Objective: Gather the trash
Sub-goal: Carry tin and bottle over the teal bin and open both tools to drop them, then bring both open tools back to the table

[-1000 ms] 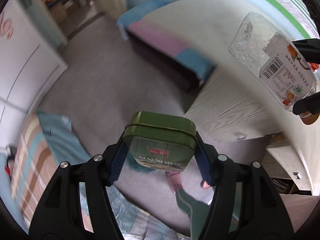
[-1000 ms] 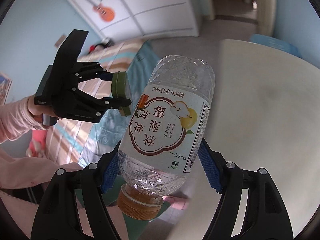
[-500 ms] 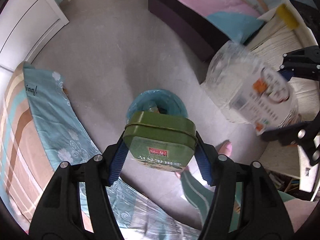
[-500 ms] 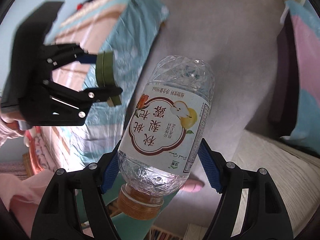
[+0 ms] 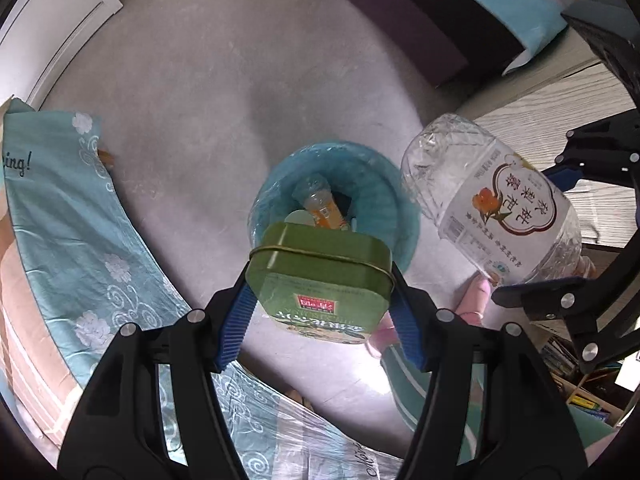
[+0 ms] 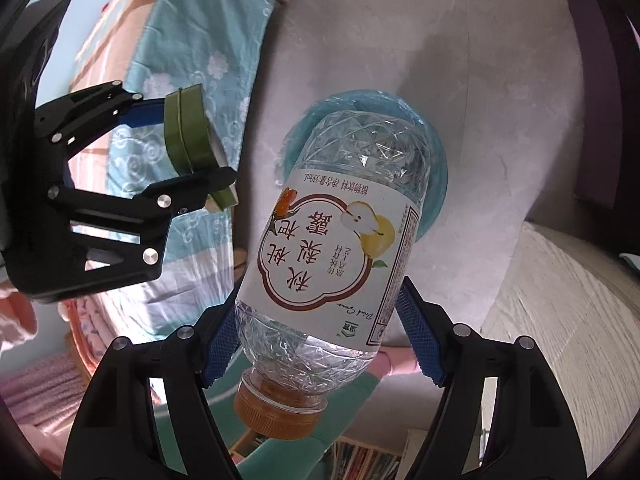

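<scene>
Both tools grip trash, green tin (image 5: 320, 276) and bottle (image 6: 336, 248), above bin (image 5: 372, 192).

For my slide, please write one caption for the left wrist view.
Left gripper holds green tin above blue-lined bin.

Grey floor (image 5: 208, 92), teal floral bedsheet (image 5: 72, 216) at left, white wardrobe door (image 5: 52, 12), pale wood-grain tabletop (image 6: 560, 320)

Floor (image 5: 224, 92): grey, smooth, bare in the middle.
On it: a round bin with a blue liner (image 5: 384, 200), trash inside.
Left edge: a teal floral bedspread (image 5: 80, 232) hangs to it.
</scene>
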### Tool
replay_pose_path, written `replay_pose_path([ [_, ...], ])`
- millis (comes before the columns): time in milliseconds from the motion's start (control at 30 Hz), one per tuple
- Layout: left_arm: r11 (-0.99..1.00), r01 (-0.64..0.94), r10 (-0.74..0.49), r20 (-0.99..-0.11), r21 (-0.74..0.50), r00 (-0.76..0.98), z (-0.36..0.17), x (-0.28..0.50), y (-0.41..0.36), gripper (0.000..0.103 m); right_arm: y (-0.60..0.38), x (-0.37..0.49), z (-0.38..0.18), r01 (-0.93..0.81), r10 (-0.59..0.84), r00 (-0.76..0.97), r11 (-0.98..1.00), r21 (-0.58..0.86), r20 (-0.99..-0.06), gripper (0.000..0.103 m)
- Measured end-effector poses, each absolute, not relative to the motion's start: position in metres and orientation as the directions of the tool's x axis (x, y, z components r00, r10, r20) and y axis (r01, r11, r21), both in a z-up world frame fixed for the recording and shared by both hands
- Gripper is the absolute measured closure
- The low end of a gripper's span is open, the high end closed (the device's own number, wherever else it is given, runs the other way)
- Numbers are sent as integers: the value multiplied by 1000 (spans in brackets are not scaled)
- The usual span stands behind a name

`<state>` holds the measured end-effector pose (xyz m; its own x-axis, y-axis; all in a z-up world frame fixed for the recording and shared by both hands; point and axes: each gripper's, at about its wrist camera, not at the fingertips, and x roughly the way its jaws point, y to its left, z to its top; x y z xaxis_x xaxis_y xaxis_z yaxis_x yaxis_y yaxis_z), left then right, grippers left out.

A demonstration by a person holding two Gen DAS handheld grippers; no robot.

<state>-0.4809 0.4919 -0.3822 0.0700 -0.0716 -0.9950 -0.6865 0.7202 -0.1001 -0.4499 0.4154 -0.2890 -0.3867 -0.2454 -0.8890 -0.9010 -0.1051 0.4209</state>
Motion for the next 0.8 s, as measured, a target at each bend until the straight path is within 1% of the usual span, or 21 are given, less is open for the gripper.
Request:
replay_pose_path([
  [33, 721, -688, -64, -997, -83, 52, -388, -481, 492, 41, 417, -451, -295, -909, -252, -371, -98, 405, -894, 29],
  [67, 727, -684, -51, -998, -58, 31, -390, -480, 492, 35, 418, -450, -297, -913, -258, -366, -88, 399, -894, 26],
  [167, 747, -665, -20, -1000, -19, 7, -394, -478, 491, 30, 421, -448, -293, -912, -236, -378, -69, 404, -895, 21],
  [233, 737, -674, -40, -999, -44, 22, -394, -480, 494, 29, 421, -443, -292, -912, -226, -381, -65, 404, -896, 18],
  [333, 729, -681, -53, -998, -67, 41, -390, -482, 494, 27, 422, -438, -289, -917, -214, -374, -57, 394, -902, 18],
  [433, 735, -675, -43, -998, -65, 49, -385, -482, 493, 23, 421, -429, -278, -919, -183, -377, -47, 391, -908, 18],
  [500, 735, -675, -40, -997, -70, 59, -381, -486, 493, 23, 419, -423, -271, -918, -164, -384, -35, 395, -908, 18],
  [600, 736, -673, -34, -997, -76, 75, -365, -490, 486, 23, 413, -417, -249, -912, -129, -402, -30, 408, -907, 18],
  [733, 728, -679, -13, -993, -92, 121, -327, -500, 481, 22, 398, -417, -195, -899, -58, -429, -74, 432, -901, 18],
  [767, 727, -680, -4, -990, -100, 141, -310, -503, 478, 18, 393, -418, -178, -894, -40, -436, -93, 438, -899, 18],
  [800, 726, -680, 3, -989, -98, 147, -302, -504, 475, 17, 388, -419, -163, -891, -23, -440, -111, 440, -898, 18],
])
